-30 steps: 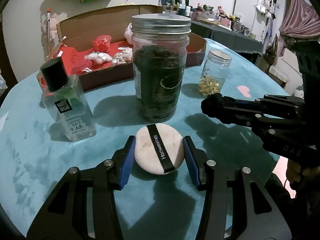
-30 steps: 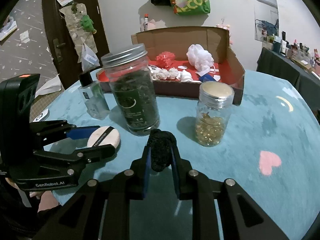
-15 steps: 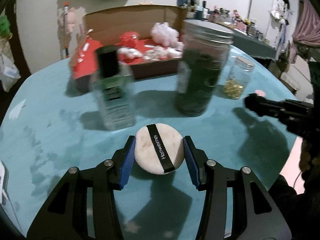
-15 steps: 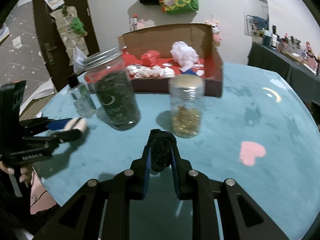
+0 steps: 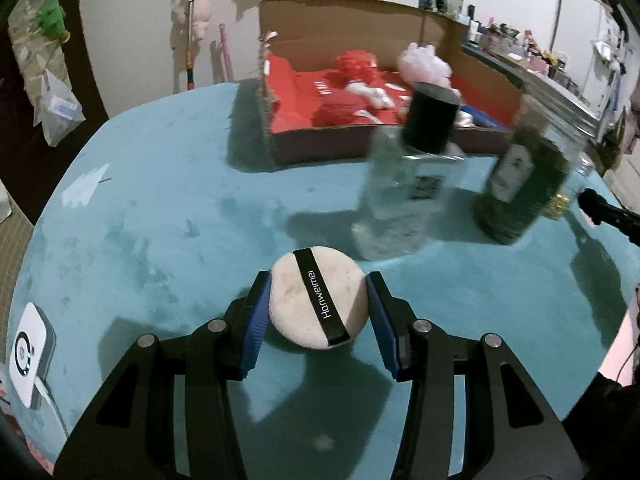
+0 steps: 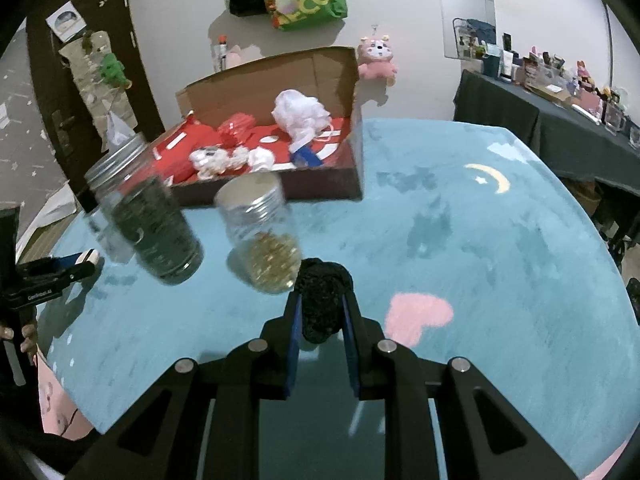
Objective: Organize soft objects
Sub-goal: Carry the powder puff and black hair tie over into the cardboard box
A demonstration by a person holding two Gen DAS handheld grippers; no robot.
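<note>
My left gripper [image 5: 318,304] is shut on a round cream powder puff [image 5: 318,302] with a black strap, held above the teal table [image 5: 160,220]. My right gripper [image 6: 320,312] is shut on a black fuzzy pom-pom [image 6: 322,300]; its tip also shows at the right edge of the left wrist view [image 5: 590,202]. The cardboard box [image 5: 360,92] with a red lining holds red and white soft items and stands at the far side; it also shows in the right wrist view [image 6: 276,148]. The left gripper appears at the left edge of the right wrist view [image 6: 86,260].
A clear bottle with a black cap [image 5: 408,184], a tall dark-filled jar [image 5: 520,192] [image 6: 148,220] and a small jar of yellow capsules [image 6: 262,236] stand between the grippers and the box. A white device [image 5: 30,354] lies at the table's left edge.
Both grippers have swung with their loads: the left one to the left, so bottle and jars shifted right in its view; the right one rightward, so the jars shifted left.
</note>
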